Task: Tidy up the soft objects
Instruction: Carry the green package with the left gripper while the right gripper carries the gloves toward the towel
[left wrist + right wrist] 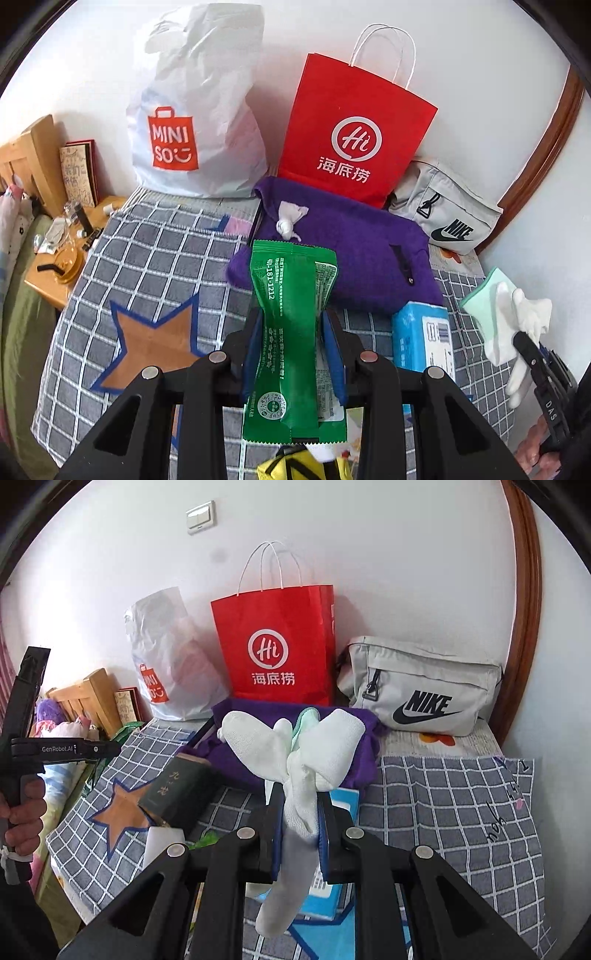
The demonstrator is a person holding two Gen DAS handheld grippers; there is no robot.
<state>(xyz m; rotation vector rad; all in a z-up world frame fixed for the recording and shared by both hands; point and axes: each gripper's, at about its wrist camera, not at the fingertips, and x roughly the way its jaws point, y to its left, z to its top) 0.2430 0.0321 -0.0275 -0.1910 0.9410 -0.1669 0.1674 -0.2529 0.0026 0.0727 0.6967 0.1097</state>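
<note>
My left gripper (291, 317) is shut on a green snack packet (293, 332) and holds it upright above the checked bed cover (147, 266). My right gripper (300, 801) is shut on white gloves (306, 753) with a pale green cloth (303, 723) bunched in them; they also show at the right in the left wrist view (517, 317). A purple cloth bag (354, 251) lies behind both, with a small white knotted cloth (290, 218) on it. A blue tissue pack (421, 339) lies under the right gripper.
Against the wall stand a white Miniso bag (195, 110), a red paper bag (354, 136) and a grey Nike pouch (447, 218). A dark green box (177, 794) lies on the bed at left. A cluttered wooden nightstand (62, 258) stands left of the bed.
</note>
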